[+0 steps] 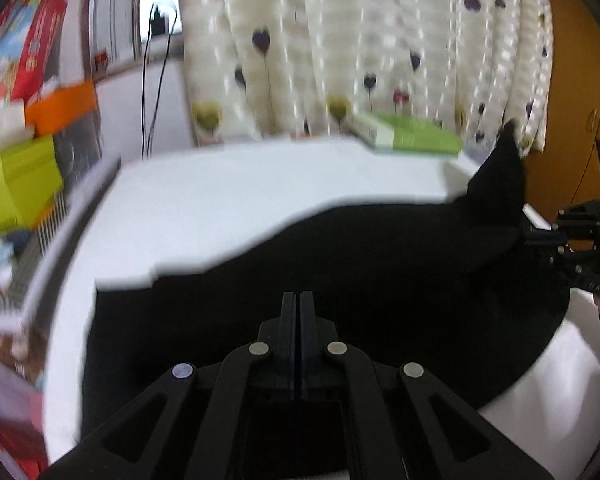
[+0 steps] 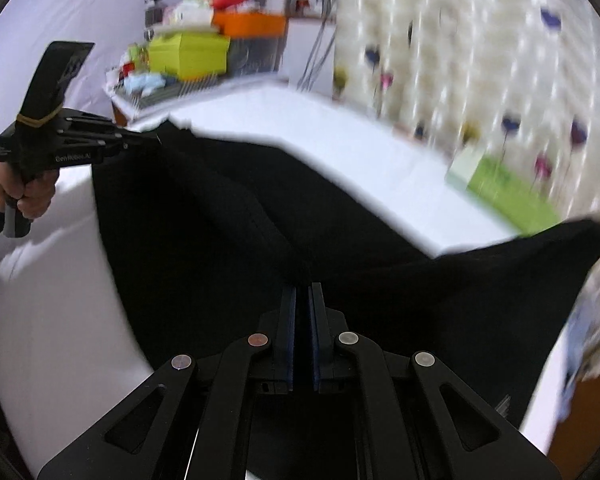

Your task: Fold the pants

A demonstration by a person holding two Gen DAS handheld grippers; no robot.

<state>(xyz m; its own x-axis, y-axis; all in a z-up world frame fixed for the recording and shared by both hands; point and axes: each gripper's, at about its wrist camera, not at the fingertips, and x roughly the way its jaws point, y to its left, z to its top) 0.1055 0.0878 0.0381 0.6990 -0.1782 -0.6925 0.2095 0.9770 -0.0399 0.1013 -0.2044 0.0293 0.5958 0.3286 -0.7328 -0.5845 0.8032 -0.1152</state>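
Observation:
Black pants (image 1: 340, 264) lie spread over the white table (image 1: 228, 196), with one corner pulled up into a peak at the right. My left gripper (image 1: 299, 299) is low over the near edge of the fabric, its fingers pressed together on the cloth. In the right wrist view the pants (image 2: 228, 216) stretch from my right gripper (image 2: 302, 293), whose blue pads pinch the fabric, to the left gripper (image 2: 154, 136), held by a hand (image 2: 24, 192) at the far corner. The right gripper (image 1: 532, 233) also shows at the raised side in the left wrist view.
A green book (image 1: 414, 138) lies at the table's far edge, below a heart-print curtain (image 1: 340, 40). Stacked boxes, one lime (image 1: 16, 184) and one orange (image 1: 64, 104), crowd a shelf at the left. A wooden cabinet (image 1: 572, 80) stands at the right.

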